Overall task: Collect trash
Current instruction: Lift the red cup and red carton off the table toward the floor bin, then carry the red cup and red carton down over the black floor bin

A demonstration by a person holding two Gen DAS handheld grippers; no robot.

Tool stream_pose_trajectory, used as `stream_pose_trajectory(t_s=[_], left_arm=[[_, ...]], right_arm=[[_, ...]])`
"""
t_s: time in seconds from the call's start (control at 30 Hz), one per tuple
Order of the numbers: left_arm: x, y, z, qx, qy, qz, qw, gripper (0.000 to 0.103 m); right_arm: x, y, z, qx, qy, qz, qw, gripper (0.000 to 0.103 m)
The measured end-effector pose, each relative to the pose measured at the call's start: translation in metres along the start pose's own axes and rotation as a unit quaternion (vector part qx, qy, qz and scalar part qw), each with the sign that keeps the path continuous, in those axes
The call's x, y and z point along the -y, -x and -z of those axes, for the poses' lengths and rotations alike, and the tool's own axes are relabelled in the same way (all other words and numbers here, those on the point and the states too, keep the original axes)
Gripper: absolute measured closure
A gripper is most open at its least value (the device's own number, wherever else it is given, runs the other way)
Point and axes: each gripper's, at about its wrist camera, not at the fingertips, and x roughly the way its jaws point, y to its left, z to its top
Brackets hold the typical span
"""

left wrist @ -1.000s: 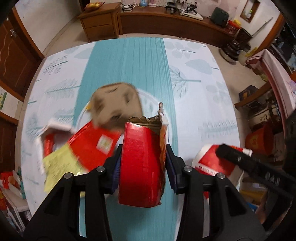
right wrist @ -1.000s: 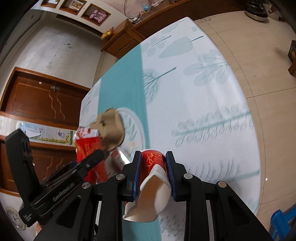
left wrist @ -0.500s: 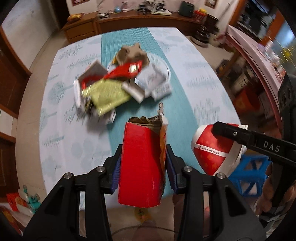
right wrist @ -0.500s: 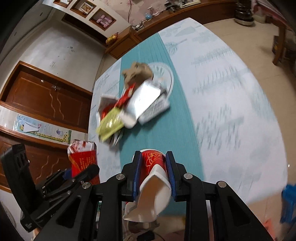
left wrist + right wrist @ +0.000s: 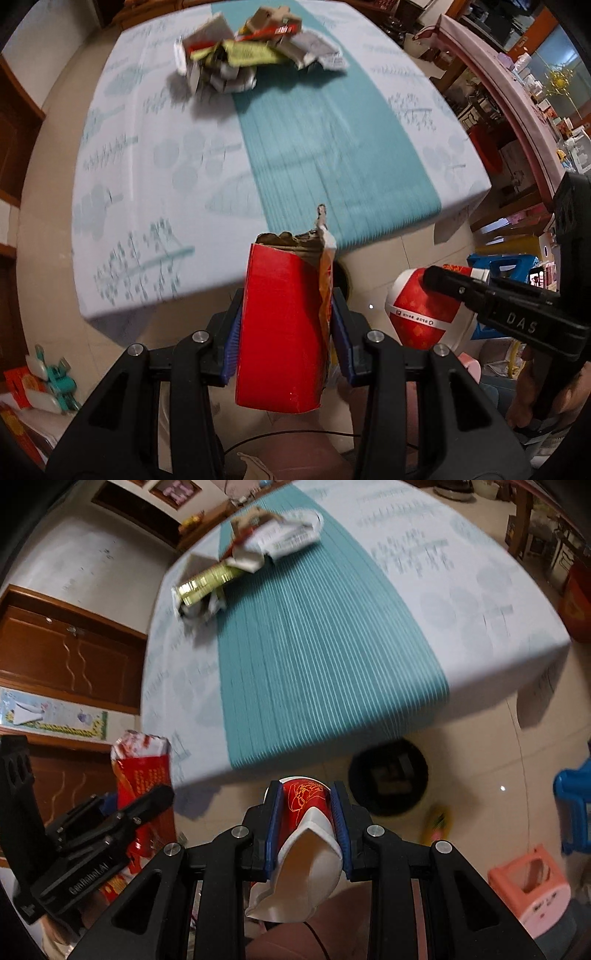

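Left wrist view: a red cardboard carton [image 5: 282,328] with a ragged, torn brown top edge is clenched upright between the blue pads of the left claw [image 5: 286,330], held over the tiled floor just off the near edge of the desk [image 5: 155,177]. At 3 o'clock from it, the right claw [image 5: 448,284] grips a crushed red-and-white paper cup [image 5: 419,312]. In the right wrist view that cup [image 5: 306,834] is squeezed flat between the right claw [image 5: 306,825], its glossy white lining folded outward and gold line art on the red side. The left claw [image 5: 147,805] shows at 9 o'clock with the carton [image 5: 142,771]. On the far part of the desk, at 12 o'clock, lies a blurred heap of trash [image 5: 255,55]: crumpled white paper, yellow-green wrapper, brown card. The cloth is pale with leaf prints and a ribbed teal stripe [image 5: 310,638]. A black round disc [image 5: 388,775] sits on the floor under the desk's edge.
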Motion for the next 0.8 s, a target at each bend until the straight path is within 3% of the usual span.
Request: stream_pose_trajectory(t_s=[0.23, 0.43, 0.8], left_arm=[[0.016, -0.064, 0.04, -0.037, 0.015, -0.015, 0.9991, 0.064], [0.03, -0.161, 0.076, -0.044, 0.023, -0.035, 0.9981, 0.064], [0.016, -0.316, 0.086, -0.026, 0.08, -0.056, 0.9949, 0.062]], right_arm=[[0.033, -0.064, 0.04, -0.045, 0.004, 0.035, 0.998, 0.077], [0.081, -0.152, 0.065, -0.064, 0.008, 0.045, 0.997, 0.077], [0.155, -0.298, 0.069, -0.069, 0.002, 0.031, 0.997, 0.073]])
